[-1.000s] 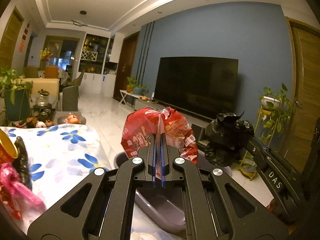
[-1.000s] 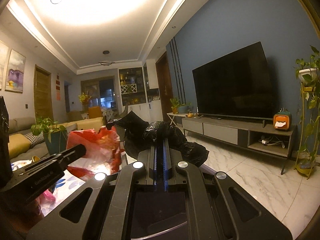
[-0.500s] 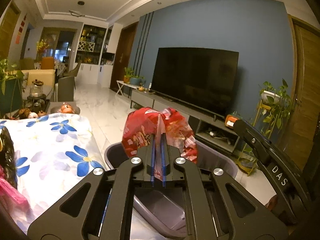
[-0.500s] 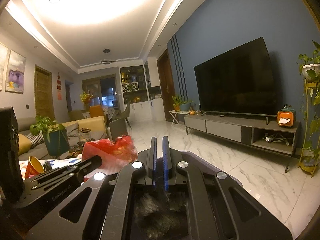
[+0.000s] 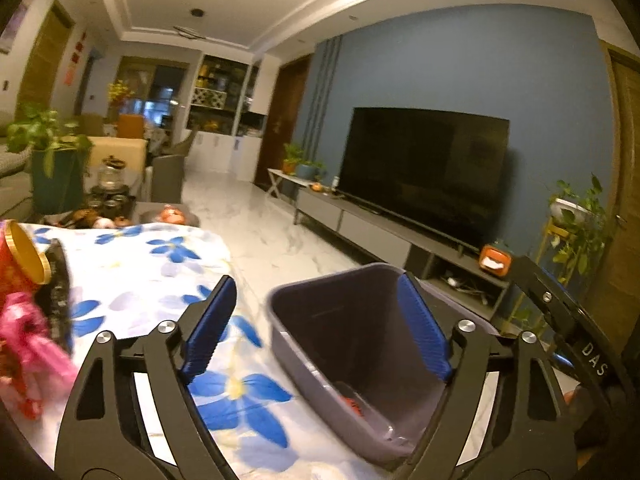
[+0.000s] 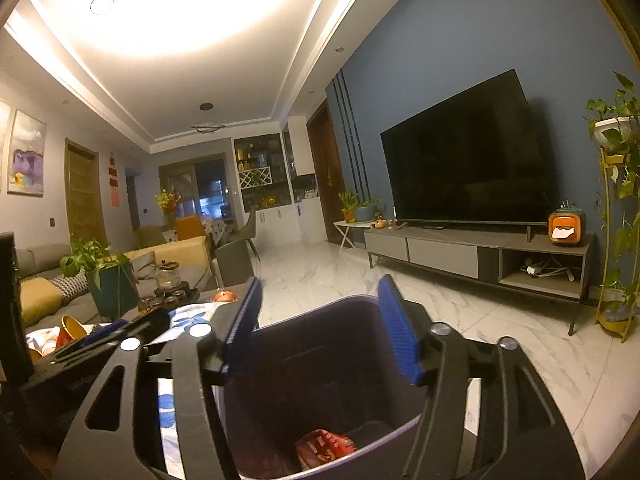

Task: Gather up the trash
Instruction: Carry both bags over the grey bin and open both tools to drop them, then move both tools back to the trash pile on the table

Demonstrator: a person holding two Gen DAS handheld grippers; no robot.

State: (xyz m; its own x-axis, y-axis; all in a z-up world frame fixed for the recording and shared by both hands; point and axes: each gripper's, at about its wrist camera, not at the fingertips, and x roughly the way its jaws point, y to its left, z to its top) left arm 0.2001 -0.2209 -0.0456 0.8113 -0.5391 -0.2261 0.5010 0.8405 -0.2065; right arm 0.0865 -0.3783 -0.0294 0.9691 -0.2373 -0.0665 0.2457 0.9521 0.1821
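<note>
Trash sits at the bottom of the grey bin (image 6: 320,360): a red wrapper (image 6: 326,450) shows low in the right wrist frame, and a scrap of red shows deep in the bin (image 5: 360,312) in the lower middle of the left wrist frame. Both tools hang over the bin's mouth with nothing between their blue pads; the left gripper (image 5: 316,324) is spread wide, and so is the right gripper (image 6: 320,328). This looks like the drop-off step with both loads released, so the job now seems to turn to whatever is left on the flowered tablecloth (image 5: 152,276). At the left edge of the left wrist frame lie a red and gold cup (image 5: 22,260) on its side, a dark strip (image 5: 60,292) beside it, and a pink bundle (image 5: 28,348) below, blurred. The next move likely calls for swinging the left gripper to that cluster, closing on one piece, and carrying it to the bin.
</note>
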